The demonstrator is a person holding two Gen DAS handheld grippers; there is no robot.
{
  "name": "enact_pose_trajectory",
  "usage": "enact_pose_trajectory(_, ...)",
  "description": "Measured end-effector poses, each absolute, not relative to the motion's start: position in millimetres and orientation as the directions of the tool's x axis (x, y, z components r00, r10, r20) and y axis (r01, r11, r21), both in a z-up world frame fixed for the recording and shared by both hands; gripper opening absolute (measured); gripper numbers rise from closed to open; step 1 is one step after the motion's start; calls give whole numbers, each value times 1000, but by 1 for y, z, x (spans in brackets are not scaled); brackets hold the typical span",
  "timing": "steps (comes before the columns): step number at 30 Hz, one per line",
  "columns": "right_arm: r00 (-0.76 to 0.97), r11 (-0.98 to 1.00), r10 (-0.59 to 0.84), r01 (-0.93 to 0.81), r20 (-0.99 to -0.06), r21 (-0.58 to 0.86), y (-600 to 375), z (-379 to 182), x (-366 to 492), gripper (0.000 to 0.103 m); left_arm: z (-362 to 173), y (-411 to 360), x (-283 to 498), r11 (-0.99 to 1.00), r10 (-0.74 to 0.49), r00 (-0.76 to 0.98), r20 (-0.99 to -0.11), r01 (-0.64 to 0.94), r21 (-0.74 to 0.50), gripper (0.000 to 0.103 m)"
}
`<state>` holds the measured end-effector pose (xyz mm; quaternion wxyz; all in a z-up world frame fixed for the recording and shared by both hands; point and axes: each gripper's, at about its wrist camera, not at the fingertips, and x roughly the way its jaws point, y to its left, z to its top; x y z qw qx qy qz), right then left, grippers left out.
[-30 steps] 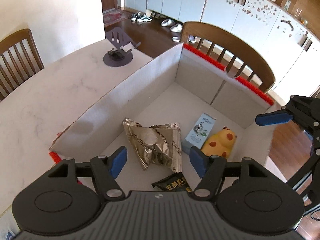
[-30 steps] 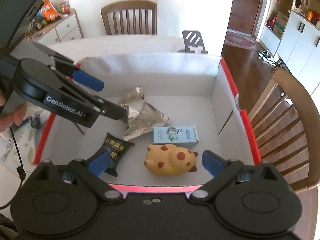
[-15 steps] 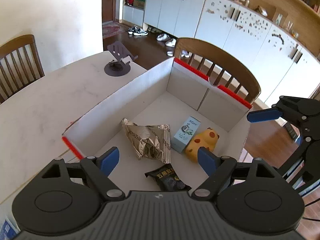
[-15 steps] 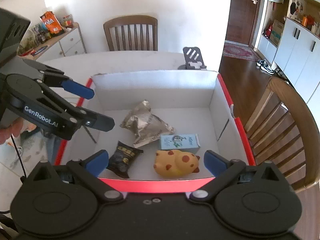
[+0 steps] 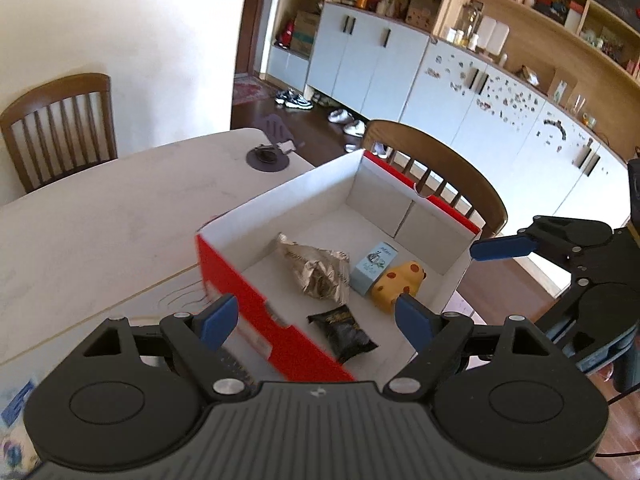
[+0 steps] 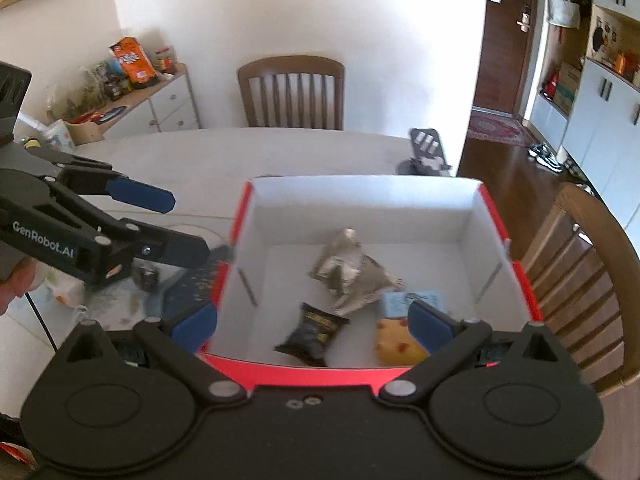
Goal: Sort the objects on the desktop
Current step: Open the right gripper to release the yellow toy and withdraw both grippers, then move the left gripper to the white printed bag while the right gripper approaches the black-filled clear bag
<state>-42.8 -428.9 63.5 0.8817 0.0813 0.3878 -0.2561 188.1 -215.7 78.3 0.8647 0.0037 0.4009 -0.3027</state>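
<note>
Nearest in each wrist view are that gripper's own blue-tipped fingers, spread wide apart and holding nothing: the left gripper [image 5: 316, 318] hangs above the near left corner of the box [image 5: 256, 308], and the right gripper [image 6: 312, 326] hangs over the box's near red rim [image 6: 304, 372]. Each camera also catches the other tool from the side; the right view shows the left gripper's lettered body and the person's hand [image 6: 16, 284] at the far left edge, which the left view cannot show.

Inside the white-lined, red-edged box lie four things. Closest is a small black snack packet [image 5: 344, 334] [image 6: 314, 334]. Beside it, to the right, sits a yellow spotted toy [image 5: 398, 284], which the right view shows only partly behind a fingertip [image 6: 398, 346]. Touching the toy on its far side is a pale blue carton [image 5: 374, 266] [image 6: 412, 302]. A crumpled silver foil bag [image 5: 320, 270] [image 6: 350, 274] lies further in, near the middle.

Left of the box, only the right view shows blurred clutter on the bench [image 6: 132, 292]. Beyond the box a dark phone stand [image 5: 272, 152] [image 6: 426, 152] stands on the bench's far edge. Wooden chairs [image 5: 60, 124] [image 6: 292, 92] stand behind; the left view alone shows the long white cabinets [image 5: 480, 100].
</note>
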Motion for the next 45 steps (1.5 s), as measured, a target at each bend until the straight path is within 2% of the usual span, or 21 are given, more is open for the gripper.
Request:
enact_pose_trajectory(9, 585, 877, -357, 478, -728, -46, -390, 59, -9, 102, 82, -159, 160, 838, -505, 539, -674, 494, -233, 86)
enact_pose_trajectory(14, 587, 881, -345, 472, -732, -37, -371, 52, 8, 102, 76, -128, 147, 850, -487, 553, -676, 477, -222, 97)
enact_pose_trajectory(22, 579, 880, -336, 474, -743, -28, -344, 40, 33, 102, 65, -83, 128, 871, -465, 572, -676, 433, -234, 101)
enact_pose_trajectory(45, 547, 869, -334, 495, -768, -25, -311, 12, 87, 102, 20, 30, 95, 941, -333, 623, -708, 265, -210, 103)
